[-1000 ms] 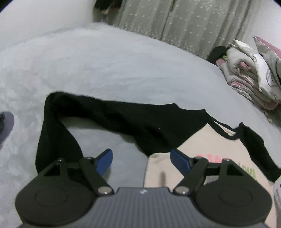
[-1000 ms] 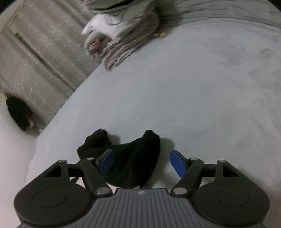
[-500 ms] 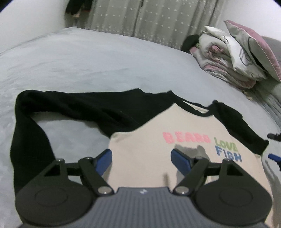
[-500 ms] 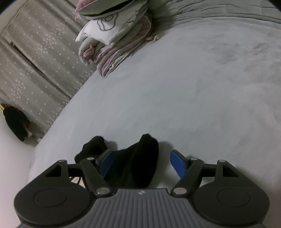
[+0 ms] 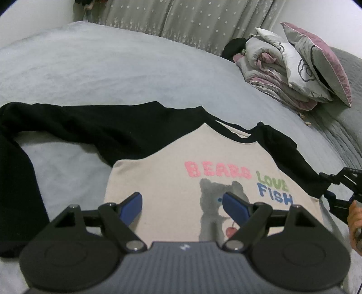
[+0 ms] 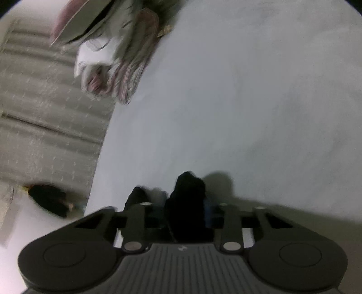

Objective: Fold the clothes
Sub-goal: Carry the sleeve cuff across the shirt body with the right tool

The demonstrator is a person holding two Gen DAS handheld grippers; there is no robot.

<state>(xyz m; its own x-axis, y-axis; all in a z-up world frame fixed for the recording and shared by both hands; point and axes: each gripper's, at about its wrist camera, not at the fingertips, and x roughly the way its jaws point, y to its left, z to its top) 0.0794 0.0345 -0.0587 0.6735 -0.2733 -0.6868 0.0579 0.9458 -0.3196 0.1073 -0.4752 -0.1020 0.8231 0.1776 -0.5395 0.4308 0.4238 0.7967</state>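
A cream shirt (image 5: 172, 181) with black sleeves and the print "BEARS LOVE FISH" lies face up on the grey bed (image 5: 113, 67). Its long left sleeve (image 5: 90, 126) trails off and bends down at the left edge. My left gripper (image 5: 182, 199) hovers over the shirt's front, its jaws opening, with nothing gripped. The right sleeve (image 5: 285, 153) ends at my right gripper (image 5: 334, 187), which reaches in from the right edge. In the blurred right wrist view the right gripper (image 6: 184, 214) is closing, and its pads meet the black cuff (image 6: 187, 187) bunched between them.
A folded quilt (image 5: 271, 67) with a pillow (image 5: 321, 56) on top sits at the bed's far right corner. Dotted curtains (image 5: 192, 20) hang behind the bed. A dark bundle (image 6: 48, 199) lies on the floor beside it. A person's hand (image 5: 355, 217) shows at the right edge.
The left view swung right, from the left sleeve to the printed front. The right jaws went from wide apart to closed onto the black cuff, and that wrist rolled and dropped a little.
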